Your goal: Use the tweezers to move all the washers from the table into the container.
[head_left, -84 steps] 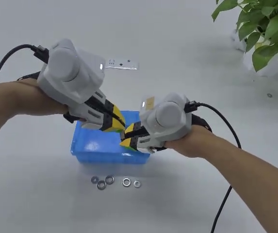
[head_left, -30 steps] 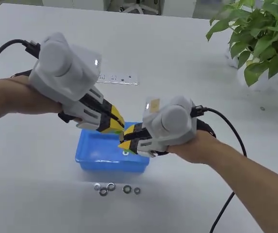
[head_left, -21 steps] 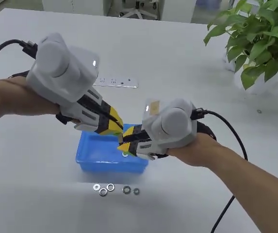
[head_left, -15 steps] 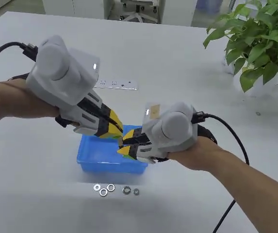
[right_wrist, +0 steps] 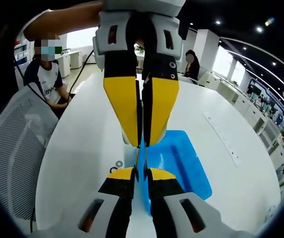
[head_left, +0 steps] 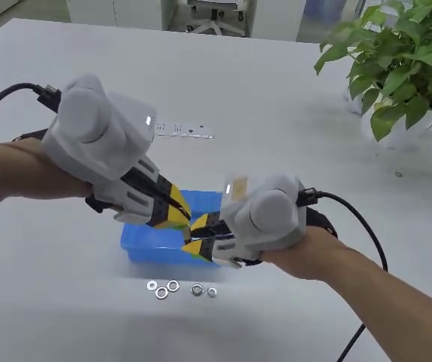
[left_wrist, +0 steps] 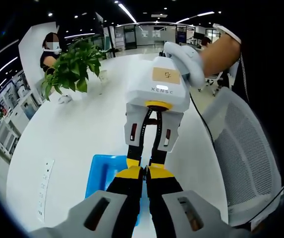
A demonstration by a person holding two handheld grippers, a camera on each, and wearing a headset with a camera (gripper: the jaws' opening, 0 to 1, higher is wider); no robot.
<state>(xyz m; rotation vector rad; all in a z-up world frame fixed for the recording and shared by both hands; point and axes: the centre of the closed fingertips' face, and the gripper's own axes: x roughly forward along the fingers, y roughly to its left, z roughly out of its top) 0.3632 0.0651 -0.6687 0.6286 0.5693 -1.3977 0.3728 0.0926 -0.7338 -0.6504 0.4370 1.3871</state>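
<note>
Left gripper (head_left: 181, 218) and right gripper (head_left: 194, 243) block the container (head_left: 145, 246); washers (head_left: 173, 287) seem unobstructed.

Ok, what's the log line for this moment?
left gripper: shut on tweezers | right gripper: shut on tweezers | container: below them | washers: five on table

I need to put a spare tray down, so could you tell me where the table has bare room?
Free: the wide stretch between the power strip and the plant, and the table left of the washers. Crowded: the left gripper and right gripper meet over the blue container, washers just in front of it.
</note>
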